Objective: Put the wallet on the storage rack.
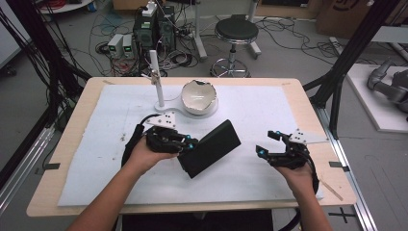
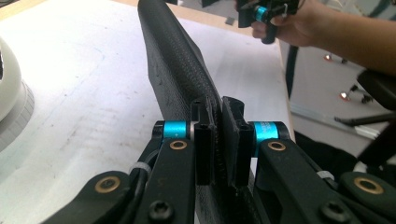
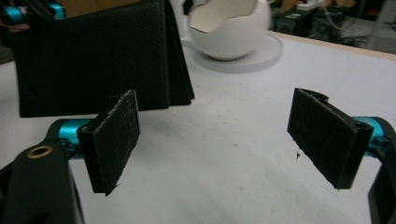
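The left gripper (image 2: 218, 140) is pinching the near edge of a black wallet (image 2: 180, 70), its two pads pressed flat against either side of the textured cover. The wallet (image 1: 210, 147) is sitting at the middle of the white mat (image 1: 260, 115), tilted, with its far end pointing toward the broken white bowl (image 1: 198, 96). The right gripper (image 1: 267, 143) is hovering to the right of the wallet, apart from it, with its jaws spread wide and nothing between them. A white upright stand (image 1: 155, 79) is rising just left of the bowl, beyond the wallet.
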